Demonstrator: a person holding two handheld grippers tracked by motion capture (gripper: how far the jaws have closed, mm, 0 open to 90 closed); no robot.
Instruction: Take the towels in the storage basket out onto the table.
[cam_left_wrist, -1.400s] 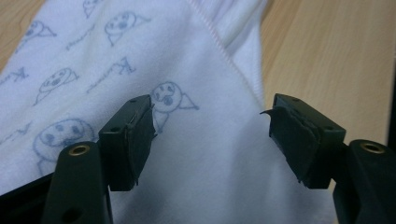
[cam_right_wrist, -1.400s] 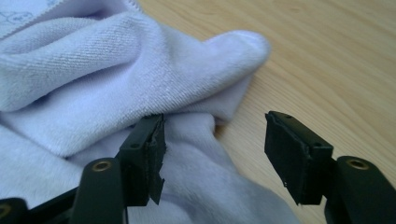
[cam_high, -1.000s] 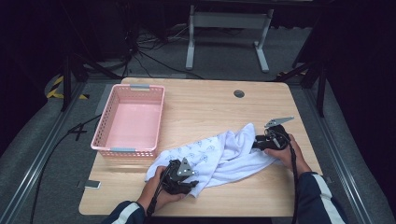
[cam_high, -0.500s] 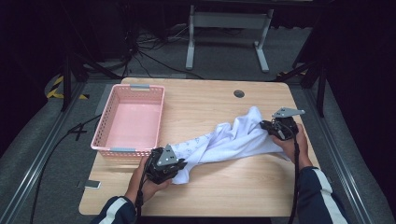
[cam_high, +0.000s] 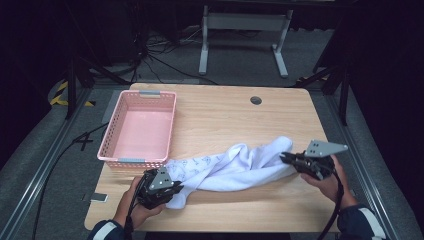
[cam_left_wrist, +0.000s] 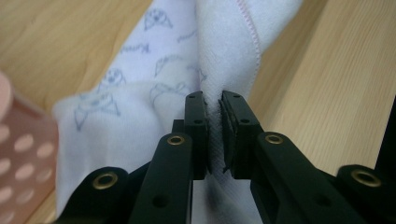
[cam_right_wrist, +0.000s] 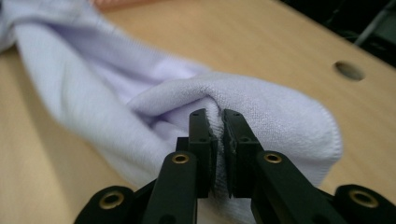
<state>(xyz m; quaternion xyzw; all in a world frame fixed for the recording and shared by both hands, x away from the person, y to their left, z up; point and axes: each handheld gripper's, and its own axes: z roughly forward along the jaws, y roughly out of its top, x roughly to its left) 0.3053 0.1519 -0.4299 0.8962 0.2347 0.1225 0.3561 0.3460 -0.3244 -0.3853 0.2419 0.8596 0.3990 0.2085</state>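
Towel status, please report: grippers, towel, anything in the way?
Left gripper shut on towel near basket. Right gripper shut on its other end. Towel stretched between them over table. Nothing in the way.

The pink basket (cam_left_wrist: 21, 163) is blurred and cut off (left edge) in the left gripper view.

Light wooden table (cam_high: 215, 112), round grommet hole (cam_high: 256, 100) near far edge. Grey carpet floor (cam_high: 45, 165), dark surroundings. Grey metal stand (cam_high: 243, 22) behind table. Black cables (cam_high: 165, 50) on floor, yellow-black hazard tape (cam_high: 62, 92) at left.
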